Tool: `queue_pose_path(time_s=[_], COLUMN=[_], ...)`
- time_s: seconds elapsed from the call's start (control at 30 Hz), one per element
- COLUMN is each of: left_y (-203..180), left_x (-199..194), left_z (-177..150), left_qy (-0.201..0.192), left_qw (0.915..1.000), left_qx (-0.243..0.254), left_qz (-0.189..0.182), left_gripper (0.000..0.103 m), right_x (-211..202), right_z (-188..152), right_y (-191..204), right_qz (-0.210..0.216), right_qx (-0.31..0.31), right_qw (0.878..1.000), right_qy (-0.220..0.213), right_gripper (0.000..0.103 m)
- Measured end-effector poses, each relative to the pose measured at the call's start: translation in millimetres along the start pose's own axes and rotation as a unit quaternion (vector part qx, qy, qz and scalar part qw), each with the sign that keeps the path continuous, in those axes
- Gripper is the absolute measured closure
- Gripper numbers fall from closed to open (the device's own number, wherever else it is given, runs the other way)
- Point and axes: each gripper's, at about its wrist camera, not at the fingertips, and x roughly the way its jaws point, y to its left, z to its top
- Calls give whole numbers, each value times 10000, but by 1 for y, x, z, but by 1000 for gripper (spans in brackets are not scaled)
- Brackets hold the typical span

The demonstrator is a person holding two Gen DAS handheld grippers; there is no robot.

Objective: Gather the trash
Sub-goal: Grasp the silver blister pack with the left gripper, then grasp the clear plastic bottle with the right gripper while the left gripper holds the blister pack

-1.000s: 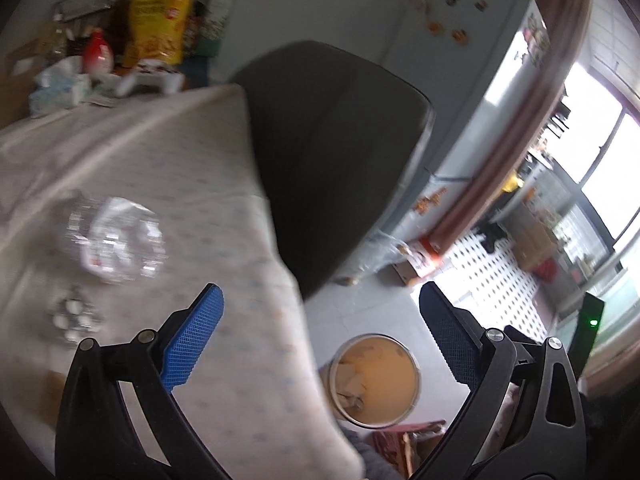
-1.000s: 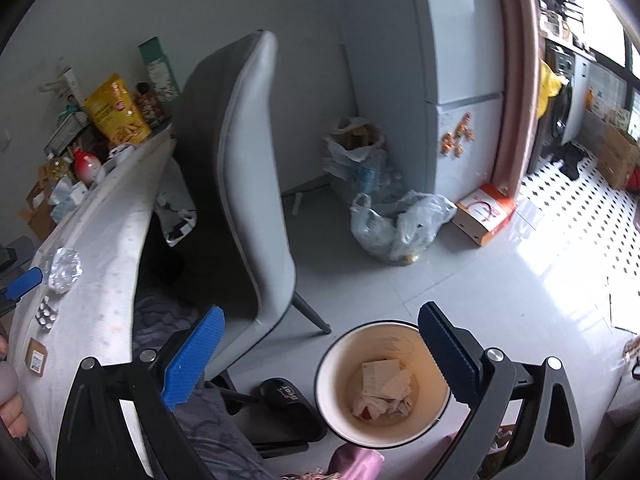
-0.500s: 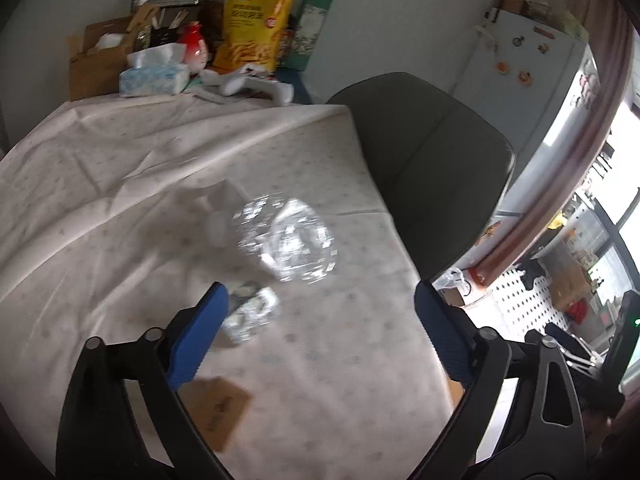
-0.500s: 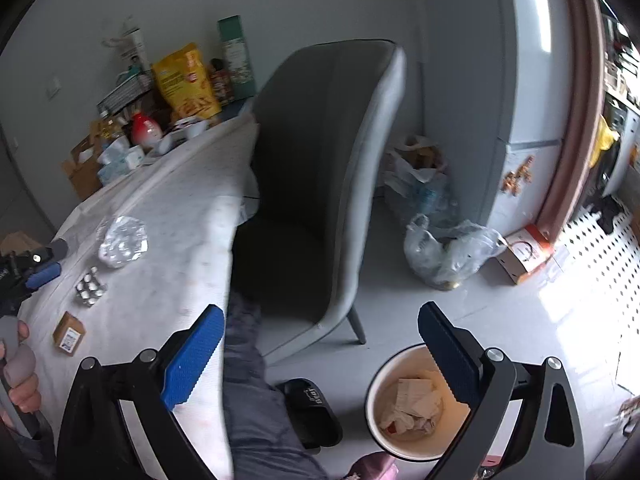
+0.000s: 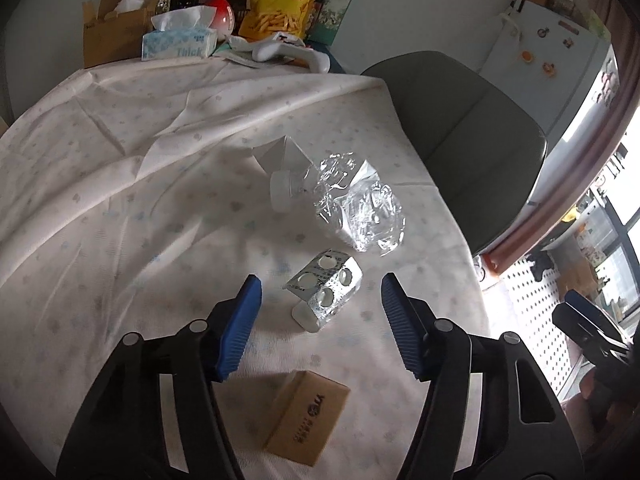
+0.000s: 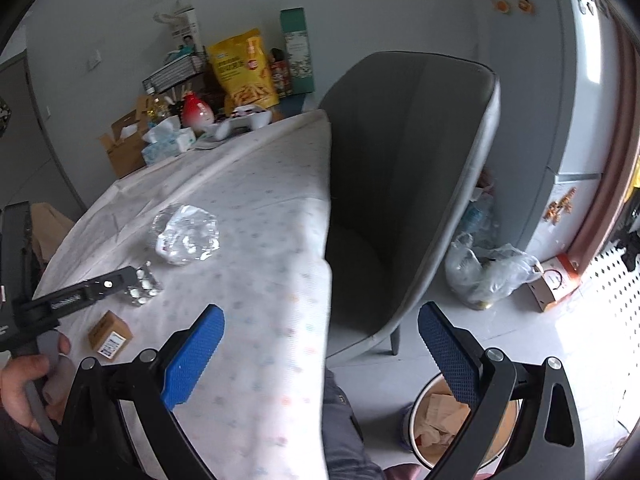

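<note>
- Now, your desk [image 5: 120, 184] carries the trash: crushed bottle [image 5: 352, 204], then blister pack [image 5: 326, 286] just nearer you.
- Left hand-held gripper [image 5: 320, 320]: jaws closing, pack between them, untouched; centre it first.
- Right hand-held gripper [image 6: 320, 356]: wide, empty.
</note>
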Motion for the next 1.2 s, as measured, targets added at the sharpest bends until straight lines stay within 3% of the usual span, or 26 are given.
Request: queue_pose_path(time_s=[0.2, 0.27, 0.47, 0.87, 0.97, 1.2], left_y=[2, 1, 6, 53, 69, 103], left_x=[12, 16, 8, -37, -48, -55], left_z=[1, 1, 2, 9, 8, 2], left_qy=[110, 165, 77, -514, -676, -803], left_qw=[9998, 9998, 9995, 9952, 9931, 9880], left_qx=[-77, -61, -224, -836, -942, -1282], left_qz=[-129, -99, -224, -38, 192, 319], left_gripper=[49, 63, 76, 77, 77, 77], right_x=[8, 12, 22, 49, 60, 87], right_z=[4, 5, 9, 32, 37, 50], right_y=[10, 13, 22, 75, 93, 134], right_qz=[127, 157, 258, 641, 795, 967], right_qx=[7, -7, -65, -691, -871, -1538], right_qw=[9999, 9998, 9995, 9951, 9922, 9819], right_qy=[52, 93, 171, 298, 399, 534], right_gripper=[8, 8, 8, 8, 8, 8])
